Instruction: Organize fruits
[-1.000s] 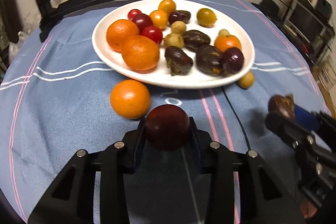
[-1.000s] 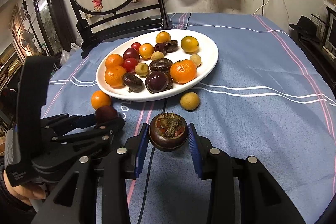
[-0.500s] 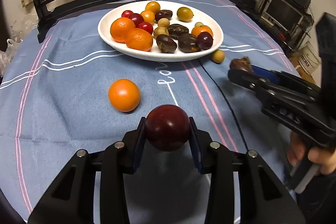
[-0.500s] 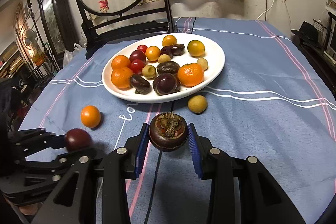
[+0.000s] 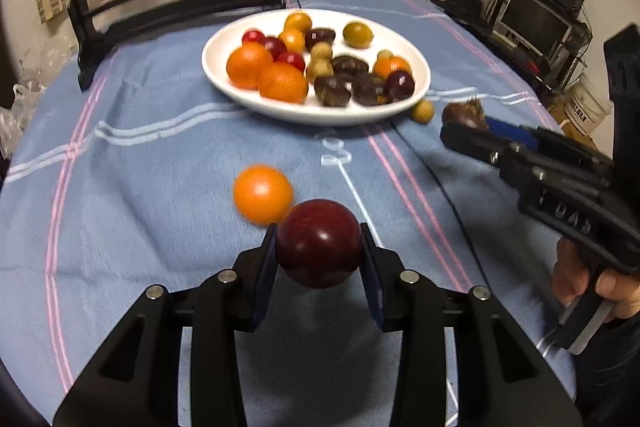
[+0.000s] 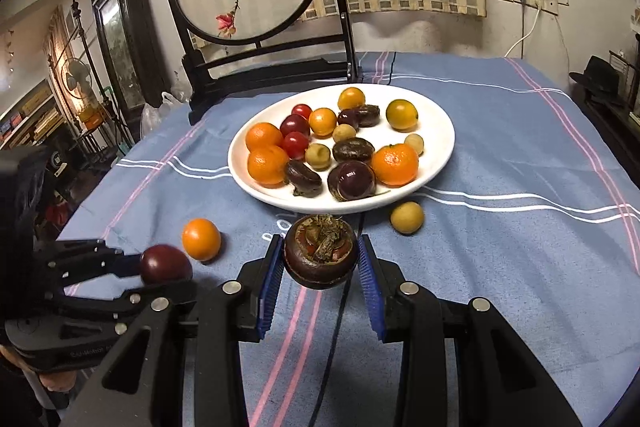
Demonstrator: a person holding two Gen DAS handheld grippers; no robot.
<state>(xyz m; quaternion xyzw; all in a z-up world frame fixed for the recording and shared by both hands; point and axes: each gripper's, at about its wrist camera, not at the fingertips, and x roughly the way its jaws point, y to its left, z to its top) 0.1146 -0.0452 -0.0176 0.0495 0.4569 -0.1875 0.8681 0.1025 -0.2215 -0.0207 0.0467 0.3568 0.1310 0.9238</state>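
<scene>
My left gripper (image 5: 319,251) is shut on a dark red plum (image 5: 319,242), held above the blue tablecloth. My right gripper (image 6: 320,259) is shut on a brown water chestnut (image 6: 320,254); the left wrist view shows that chestnut (image 5: 464,113) at the tip of the right gripper (image 5: 466,125). A white plate (image 6: 436,143) holds several oranges, red tomatoes, yellow fruits and dark chestnuts. One loose orange (image 5: 263,194) lies on the cloth just beyond the plum. A small yellow fruit (image 6: 407,217) rests by the plate's near rim.
A dark wooden chair (image 6: 256,67) with a round bird panel stands behind the table. A black cable (image 6: 340,311) runs over the blue striped tablecloth (image 6: 520,267). A person's hand (image 5: 600,283) grips the right tool's handle. Shelves and a monitor (image 5: 532,19) sit at the far right.
My left gripper has drawn back and up from the plate with the plum, so the plate and loose orange look farther off. The right gripper stays almost still with the chestnut.
</scene>
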